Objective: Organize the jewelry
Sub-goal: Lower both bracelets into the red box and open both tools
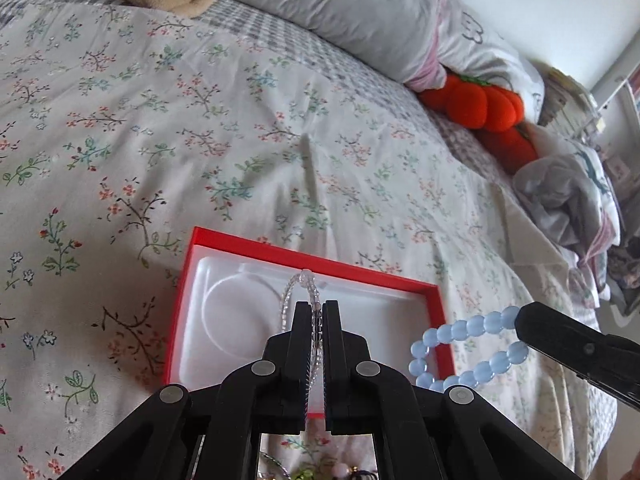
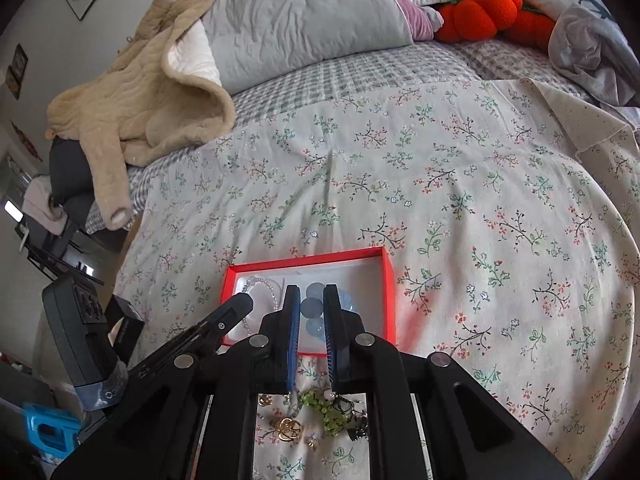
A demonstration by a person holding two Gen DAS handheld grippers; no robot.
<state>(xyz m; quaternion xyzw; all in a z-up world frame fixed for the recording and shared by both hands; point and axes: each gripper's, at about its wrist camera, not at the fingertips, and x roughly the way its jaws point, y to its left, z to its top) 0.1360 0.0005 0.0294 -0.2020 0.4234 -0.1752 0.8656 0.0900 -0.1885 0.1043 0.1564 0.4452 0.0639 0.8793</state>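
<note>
Left gripper [image 1: 314,316] hides clear bracelet's [image 1: 308,280] lower loop.

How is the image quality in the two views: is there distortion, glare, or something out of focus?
Left wrist view: strong fisheye bending of the bed edge; soft daylight, no harsh glare; the clear bead bracelet in the left gripper looks sharp. Right wrist view: dark rounded corners; the blue bead bracelet between the right gripper fingers is blurred; the red box casts a reddish glow on the sheet.
</note>
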